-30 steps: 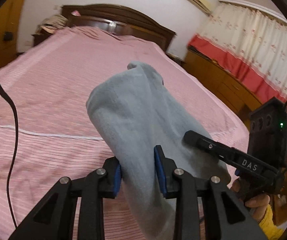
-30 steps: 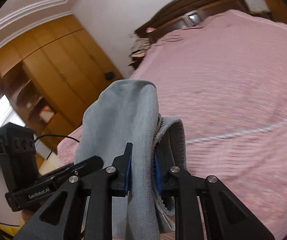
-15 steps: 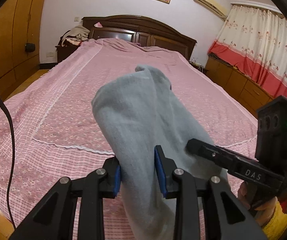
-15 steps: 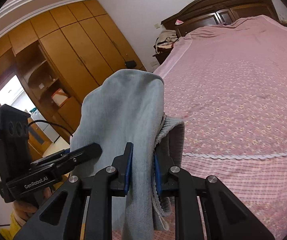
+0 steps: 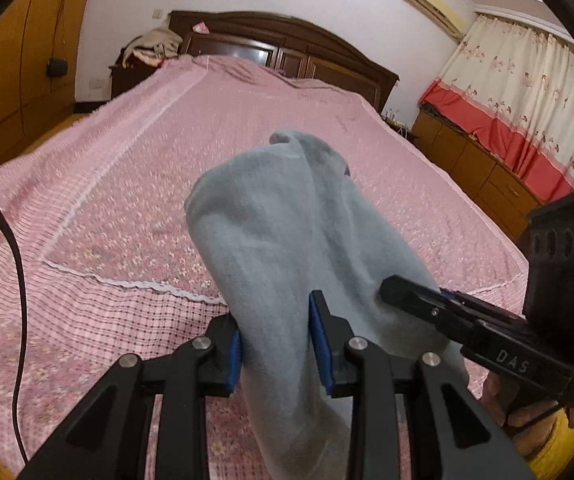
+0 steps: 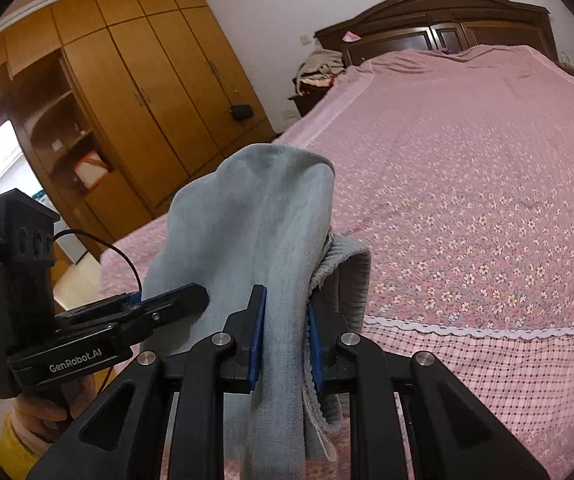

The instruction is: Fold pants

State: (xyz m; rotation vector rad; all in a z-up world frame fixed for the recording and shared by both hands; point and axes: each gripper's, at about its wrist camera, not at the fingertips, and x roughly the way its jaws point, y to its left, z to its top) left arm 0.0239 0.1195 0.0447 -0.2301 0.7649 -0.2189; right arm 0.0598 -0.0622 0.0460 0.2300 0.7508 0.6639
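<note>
Grey fleece pants (image 5: 287, 236) hang bunched in the air above the foot of a pink bed (image 5: 223, 128). My left gripper (image 5: 277, 344) is shut on one thick fold of them, its blue pads pressed into the cloth. In the right wrist view the same pants (image 6: 247, 220) drape over my right gripper (image 6: 285, 336), which is shut on a thinner fold, with the ribbed waistband (image 6: 347, 268) hanging just to the right. Each camera catches the other gripper beside the cloth: the right one (image 5: 467, 320) and the left one (image 6: 127, 320).
The bed's flowered pink cover (image 6: 467, 184) spreads ahead to a dark wooden headboard (image 5: 287, 44). Wooden wardrobes (image 6: 127, 92) line the left side, low cabinets and curtains (image 5: 527, 92) the right. A black cable (image 5: 11, 264) hangs at the left.
Both grippers, still shut on the pants, have pulled back and swung level; more of the bed, its foot edge and the room now shows. The grips have not changed.
</note>
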